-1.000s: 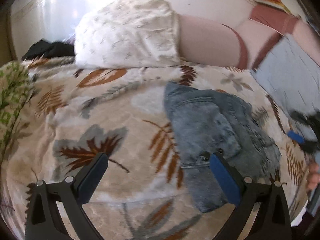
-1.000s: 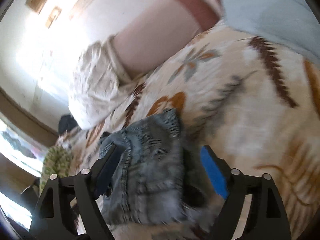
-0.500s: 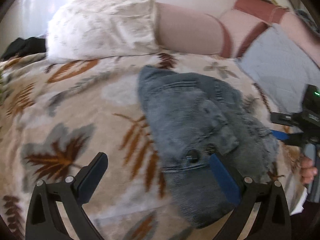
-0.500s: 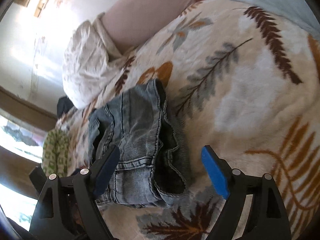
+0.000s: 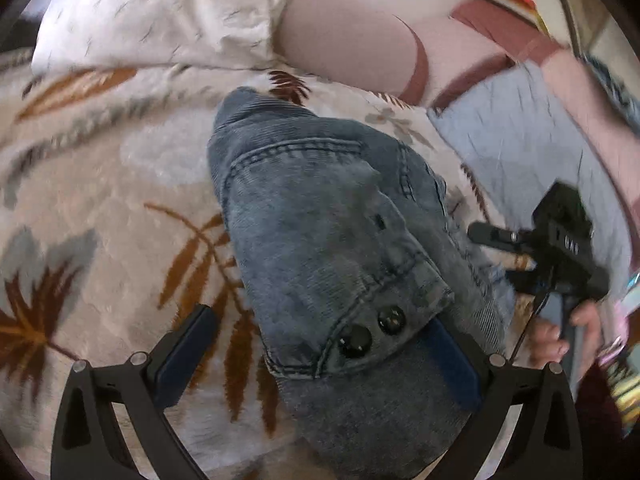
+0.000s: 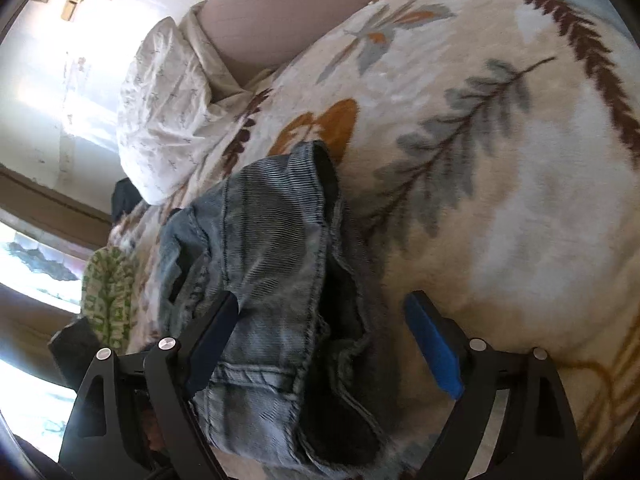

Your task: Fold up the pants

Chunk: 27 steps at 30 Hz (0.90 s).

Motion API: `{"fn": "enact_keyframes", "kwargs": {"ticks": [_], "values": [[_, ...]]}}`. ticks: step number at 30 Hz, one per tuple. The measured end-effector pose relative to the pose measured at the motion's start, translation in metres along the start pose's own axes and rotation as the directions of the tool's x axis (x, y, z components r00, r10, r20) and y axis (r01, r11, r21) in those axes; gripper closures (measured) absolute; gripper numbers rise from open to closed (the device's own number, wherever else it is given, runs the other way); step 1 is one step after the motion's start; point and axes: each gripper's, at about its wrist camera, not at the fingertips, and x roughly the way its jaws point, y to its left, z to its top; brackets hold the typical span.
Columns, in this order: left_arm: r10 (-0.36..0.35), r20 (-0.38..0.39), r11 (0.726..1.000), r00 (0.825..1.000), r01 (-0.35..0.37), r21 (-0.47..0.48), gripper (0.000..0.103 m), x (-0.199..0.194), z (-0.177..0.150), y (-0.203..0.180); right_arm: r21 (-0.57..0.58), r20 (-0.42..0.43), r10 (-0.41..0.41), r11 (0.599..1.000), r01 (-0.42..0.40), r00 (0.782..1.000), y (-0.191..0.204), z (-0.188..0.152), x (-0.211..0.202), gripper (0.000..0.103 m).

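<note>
Left tool [image 5: 320,354]: jaws wide apart, low over the bed, angled forward and down. Left finger [image 5: 186,354] sits over bare blanket [image 5: 100,200]; right finger [image 5: 452,364] is at the near right edge of the pants [image 5: 320,220], partly tucked under the denim flap with two dark buttons [image 5: 372,330], but nothing is clamped. Pants are a bunched blue-denim pile straight ahead of this tool, pocket stitching up, spreading from between the fingers to the far side. To the right of the left tool, the right tool's body shows with a hand [image 5: 560,334] on its handle. Right tool [image 6: 320,348]: jaws also spread apart, not gripping. Its left finger [image 6: 212,344] lies against the denim, and the pants [image 6: 272,264] fill the gap and run ahead-left, dark inside showing at an opening; its right finger [image 6: 434,346] is over bare blanket [image 6: 500,160], clear of the cloth. Surface is a bed with a cream fleece blanket printed with brown, orange and grey leaves. Ahead of both tools lies a white patterned pillow [image 5: 160,12], with a pinkish headboard [image 5: 352,44] beside it. Right of the left tool lies a light blue quilted piece [image 5: 520,148]. Far left of the right tool are a green patterned cloth [image 6: 106,292], a bright window and a pale wall.
</note>
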Motion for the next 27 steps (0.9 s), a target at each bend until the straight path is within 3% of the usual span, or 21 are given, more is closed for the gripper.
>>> {"fn": "enact_keyframes", "kwargs": {"ticks": [3, 7, 10, 15, 21, 27], "values": [[-0.029, -0.003, 0.999, 1.000, 0.029, -0.028, 0.000, 0.005, -0.001, 0.001, 0.019, -0.027, 0.070, 0.997, -0.069, 0.997, 0.002, 0.002, 0.006, 0.016], [-0.091, -0.013, 0.996, 0.996, 0.090, -0.018, 0.000, 0.011, 0.000, -0.005, -0.011, -0.050, 0.070, 0.997, -0.071, 0.996, 0.010, -0.001, 0.011, 0.016], [-0.190, -0.041, 0.981, 0.981, 0.187, -0.057, 0.000, 0.009, 0.001, -0.003, -0.008, -0.073, 0.113, 0.993, -0.114, 0.991, 0.012, -0.003, 0.012, 0.019], [-0.288, -0.031, 0.948, 0.957, 0.281, -0.150, 0.000, 0.001, 0.006, 0.012, -0.027, -0.082, 0.093, 0.995, -0.095, 0.992, 0.013, -0.005, 0.013, 0.026], [-0.243, 0.020, 0.960, 0.970, 0.243, -0.135, 0.000, -0.009, 0.011, 0.017, -0.033, -0.078, 0.084, 0.996, -0.087, 0.993, 0.013, -0.006, 0.012, 0.030], [-0.165, 0.003, 0.979, 0.986, 0.164, -0.119, 0.003, 0.008, 0.005, 0.015, -0.040, -0.072, 0.075, 0.996, -0.078, 0.995, 0.015, -0.006, 0.014, 0.030]]}}
